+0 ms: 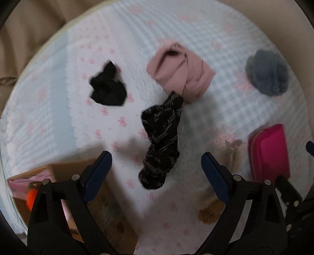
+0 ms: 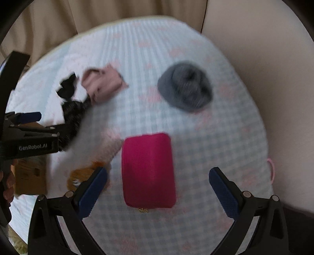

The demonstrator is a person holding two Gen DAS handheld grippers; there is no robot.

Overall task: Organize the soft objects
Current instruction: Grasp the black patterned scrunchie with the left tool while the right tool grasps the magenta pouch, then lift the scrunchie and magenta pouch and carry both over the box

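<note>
Pointing steeply down at a bed (image 1: 206,39) with a pale blue checked cover and pink bows, both views are blurred. The left gripper (image 1: 156,157) has its jaws spread wide with nothing pinched; a black patterned cloth (image 1: 160,145) lies on the cover between and beyond them. The right gripper (image 2: 158,172) also has its jaws spread and empty, with a bright pink pouch (image 2: 148,170) lying between them, untouched. Only the left wrist view shows the plain black cloth (image 1: 108,86) in full at the far left, the open cardboard box (image 1: 49,172) at the near left with pink and orange things inside, and a fuzzy beige item (image 1: 231,155) just left of the pouch. The right wrist view alone shows the left gripper from the side at the left edge, a hand (image 2: 8,186) below it, and a pink loop (image 2: 271,170) at the bed's right edge. A folded pink garment (image 1: 180,72) touches the far end of the patterned cloth; a grey fluffy hat (image 2: 185,86) sits well apart at the far right, with open cover around it. Beige curtains (image 2: 98,13) hang beyond the far edge. The side of the left gripper reads "GenRobot.AI" (image 2: 33,147).
</note>
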